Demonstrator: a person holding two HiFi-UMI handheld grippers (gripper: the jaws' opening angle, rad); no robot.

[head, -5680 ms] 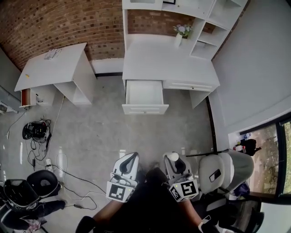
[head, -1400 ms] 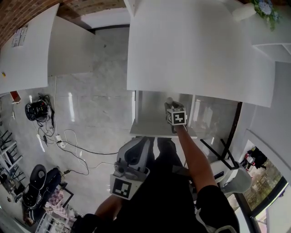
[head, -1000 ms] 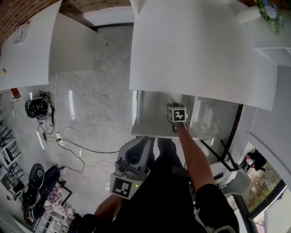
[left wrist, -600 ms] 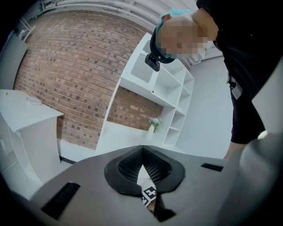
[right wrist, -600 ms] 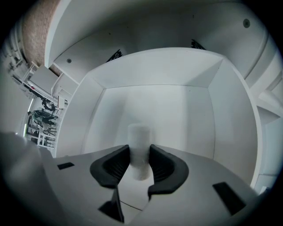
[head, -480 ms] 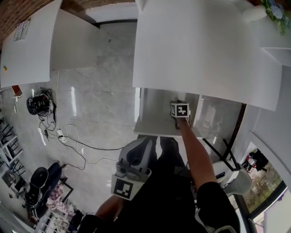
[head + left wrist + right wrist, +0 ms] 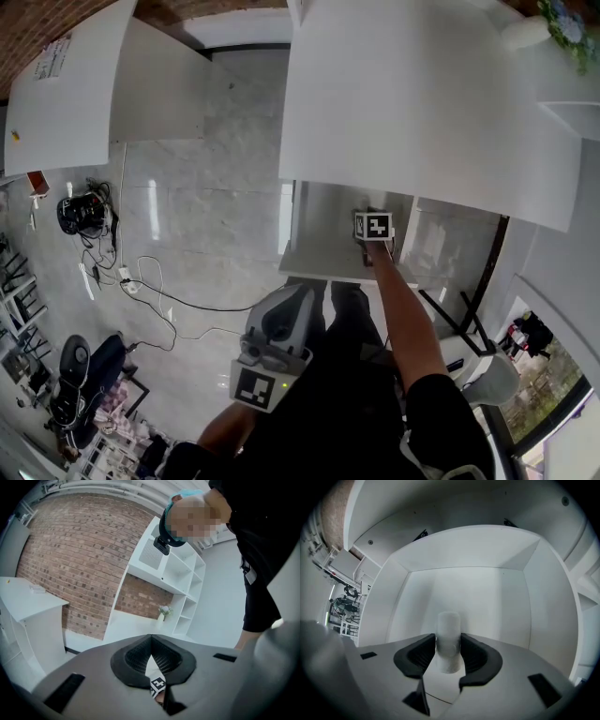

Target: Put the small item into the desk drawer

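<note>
Grey stone-tiled floor point(image 7: 206, 187) spreads beneath a white desk point(image 7: 422, 94), whose drawer point(image 7: 319, 248) stands pulled out under the front edge of the top. A second white desk point(image 7: 66, 84) sits well apart at the left, and loose cables point(image 7: 141, 281) trail across the floor near it. At the far corner of the main desk stands a pale vase point(image 7: 520, 33) of flowers. The right gripper point(image 7: 449, 652) reaches down into the drawer, its marker cube point(image 7: 373, 225) showing above the drawer's interior in the head view. Its jaws are opening, and the small item point(image 7: 448, 625) (a white, upright cylinder) stands between them with the dark pads point(image 7: 423, 652) just beside its flanks; whether they touch it cannot be told. White drawer walls point(image 7: 417, 597) rise on all sides of it. The left gripper point(image 7: 292, 305) hangs low beside the person's body, well apart from the drawer, with its jaws closed together at the tips and nothing between them
</note>
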